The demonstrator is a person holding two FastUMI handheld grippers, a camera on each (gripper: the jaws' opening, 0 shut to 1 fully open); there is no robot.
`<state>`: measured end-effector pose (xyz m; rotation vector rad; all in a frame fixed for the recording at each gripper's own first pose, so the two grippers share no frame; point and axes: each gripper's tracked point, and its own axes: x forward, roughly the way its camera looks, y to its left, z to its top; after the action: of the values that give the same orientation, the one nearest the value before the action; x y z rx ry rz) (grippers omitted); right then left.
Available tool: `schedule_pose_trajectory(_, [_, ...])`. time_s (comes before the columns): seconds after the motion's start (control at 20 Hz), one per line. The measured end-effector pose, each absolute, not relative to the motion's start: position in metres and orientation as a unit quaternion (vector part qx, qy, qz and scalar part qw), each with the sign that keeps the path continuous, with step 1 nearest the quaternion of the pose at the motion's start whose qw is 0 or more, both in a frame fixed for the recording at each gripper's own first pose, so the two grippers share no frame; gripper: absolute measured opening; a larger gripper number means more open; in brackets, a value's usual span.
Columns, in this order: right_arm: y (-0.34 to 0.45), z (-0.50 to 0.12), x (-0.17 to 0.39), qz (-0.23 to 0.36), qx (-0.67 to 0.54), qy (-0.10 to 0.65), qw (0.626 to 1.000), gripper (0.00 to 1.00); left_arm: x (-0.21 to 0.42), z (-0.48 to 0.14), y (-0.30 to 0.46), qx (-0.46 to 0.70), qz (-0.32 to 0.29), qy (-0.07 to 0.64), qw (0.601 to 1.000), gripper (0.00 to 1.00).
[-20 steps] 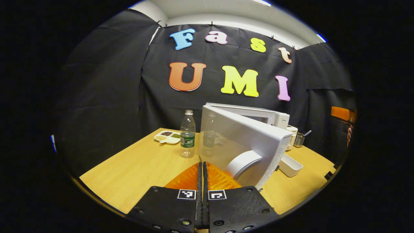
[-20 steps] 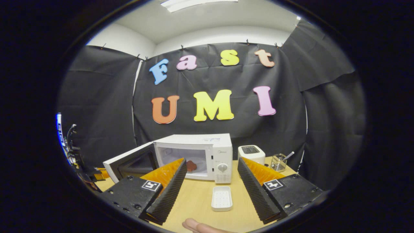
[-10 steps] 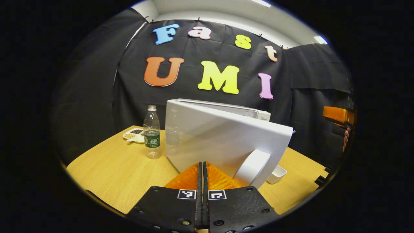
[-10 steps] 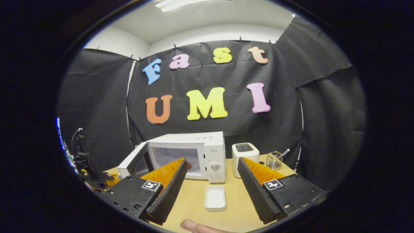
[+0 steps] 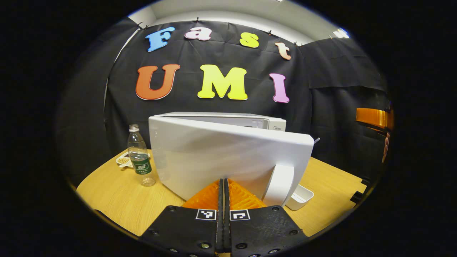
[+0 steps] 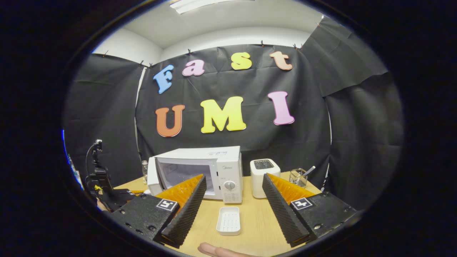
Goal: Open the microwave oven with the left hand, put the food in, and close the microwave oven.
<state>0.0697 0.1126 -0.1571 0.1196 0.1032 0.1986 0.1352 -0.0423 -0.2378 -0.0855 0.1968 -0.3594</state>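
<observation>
Left gripper view: microwave door [image 5: 228,157] hides the oven's interior.

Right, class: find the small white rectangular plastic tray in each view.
Left gripper view: white plastic tray low right, peeking out behind the white microwave door.
Right gripper view: tray bottom centre on the wooden table, before the microwave.
Shared landmark: the door.
</observation>
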Motion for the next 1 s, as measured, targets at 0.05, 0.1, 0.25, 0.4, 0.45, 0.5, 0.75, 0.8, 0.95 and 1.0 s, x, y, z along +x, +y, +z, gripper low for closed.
schedule_pose_trajectory(0.05, [0.109, -0.157, 0.073, 0.099, 0.061, 0.052, 0.992, 1.00, 0.141, -0.238, -0.049, -0.047, -0.184, 0.099, 0.977, 0.00])
schedule_pose_trajectory(0.1, [0.104, -0.156, 0.076, 0.098, 0.063, 0.051, 0.992, 1.00, 0.146, -0.238, -0.055, -0.050, -0.188, 0.098, 0.976, 0.00])
schedule_pose_trajectory(0.25, [0.089, -0.156, 0.085, 0.091, 0.067, 0.051, 0.992, 1.00, 0.166, -0.239, -0.067, -0.040, -0.188, 0.097, 0.977, 0.00])
schedule_pose_trajectory(0.4, [0.074, -0.157, 0.094, 0.087, 0.074, 0.050, 0.992, 1.00, 0.184, -0.239, -0.082, -0.026, -0.188, 0.093, 0.977, 0.00])
schedule_pose_trajectory(0.45, [0.069, -0.157, 0.097, 0.085, 0.077, 0.048, 0.992, 1.00, 0.189, -0.240, -0.088, -0.026, -0.189, 0.094, 0.977, 0.00])
schedule_pose_trajectory(0.5, [0.065, -0.157, 0.102, 0.085, 0.078, 0.045, 0.992, 1.00, 0.194, -0.240, -0.093, -0.025, -0.191, 0.093, 0.977, 0.00])
schedule_pose_trajectory(0.75, [0.052, -0.166, 0.120, 0.087, 0.077, 0.037, 0.993, 1.00, 0.230, -0.237, -0.114, -0.040, -0.182, 0.084, 0.979, 0.00])
schedule_pose_trajectory(0.8, [0.050, -0.168, 0.122, 0.088, 0.076, 0.035, 0.993, 1.00, 0.237, -0.236, -0.117, -0.043, -0.179, 0.084, 0.979, 0.00])
schedule_pose_trajectory(0.95, [0.043, -0.177, 0.137, 0.088, 0.079, 0.036, 0.992, 0.89, 0.260, -0.236, -0.129, -0.043, -0.171, 0.082, 0.981, 0.00])
schedule_pose_trajectory(1.0, [0.042, -0.182, 0.141, 0.088, 0.081, 0.039, 0.992, 0.89, 0.267, -0.237, -0.133, -0.042, -0.170, 0.083, 0.981, 0.00])
